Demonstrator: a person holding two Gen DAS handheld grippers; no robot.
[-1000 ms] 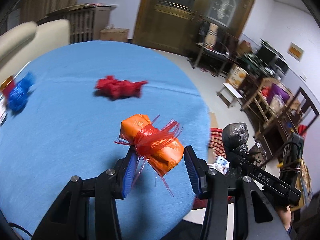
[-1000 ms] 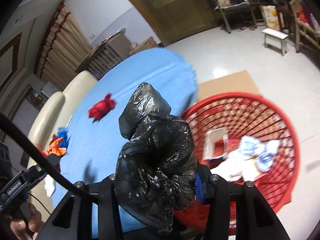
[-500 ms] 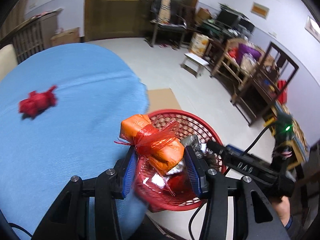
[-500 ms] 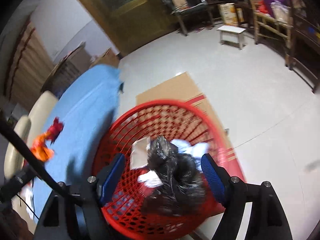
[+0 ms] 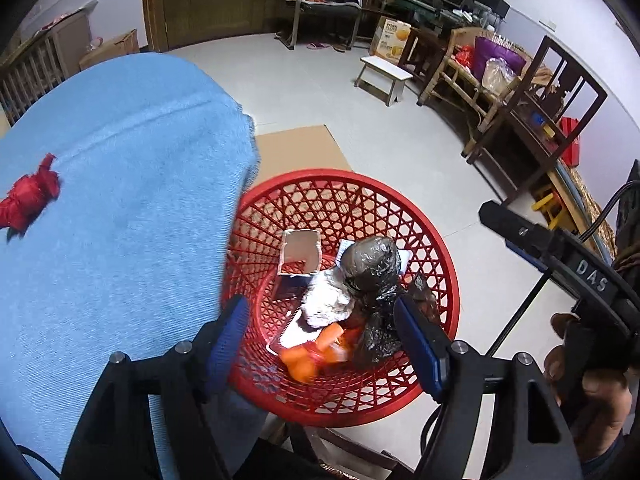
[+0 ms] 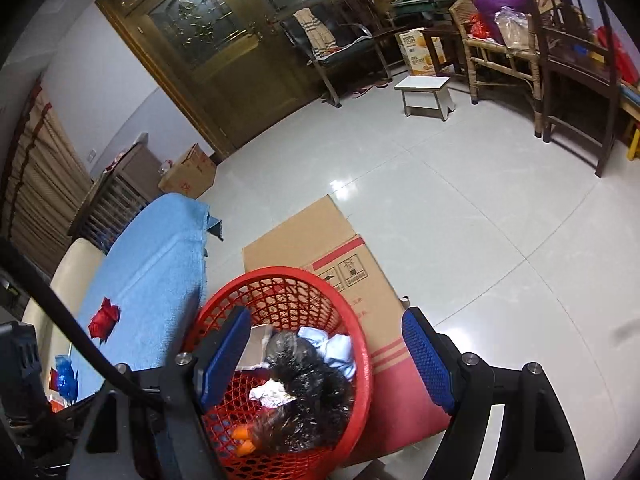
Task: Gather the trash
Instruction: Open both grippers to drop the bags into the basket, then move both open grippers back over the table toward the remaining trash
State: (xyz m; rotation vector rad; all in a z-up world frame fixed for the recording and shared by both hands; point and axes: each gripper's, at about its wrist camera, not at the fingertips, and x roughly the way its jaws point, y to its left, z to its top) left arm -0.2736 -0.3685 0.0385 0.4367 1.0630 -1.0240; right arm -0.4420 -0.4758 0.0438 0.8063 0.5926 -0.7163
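Note:
A red mesh basket (image 5: 436, 240) (image 6: 360, 344) stands on the floor beside the blue-covered table (image 5: 112, 208) (image 6: 156, 264). Inside lie a black plastic bag (image 5: 374, 264) (image 6: 316, 388), crumpled foil (image 5: 326, 300), a white carton (image 5: 300, 252) and the orange packet (image 5: 310, 354) (image 6: 242, 438), blurred and below the pads. My left gripper (image 5: 322, 338) hangs over the basket, jaws opening with nothing pressed between them. My right gripper (image 6: 324, 360) is open above the basket, holding nothing. A red crumpled wrapper (image 5: 28, 200) (image 6: 104, 318) lies on the table. A blue wrapper (image 6: 64, 376) sits further along.
Flattened cardboard (image 6: 340, 252) (image 5: 296, 148) lies under and behind the basket. A small white stool (image 6: 426, 96), wooden chairs (image 5: 536, 120) and a cluttered bench line the far side. A hand (image 5: 588, 380) holds the right gripper's body at the right edge of the left wrist view.
Both grippers swung from the table to over the basket. The right one let the black bag drop in, then the left one released the orange packet, which now sits in the basket.

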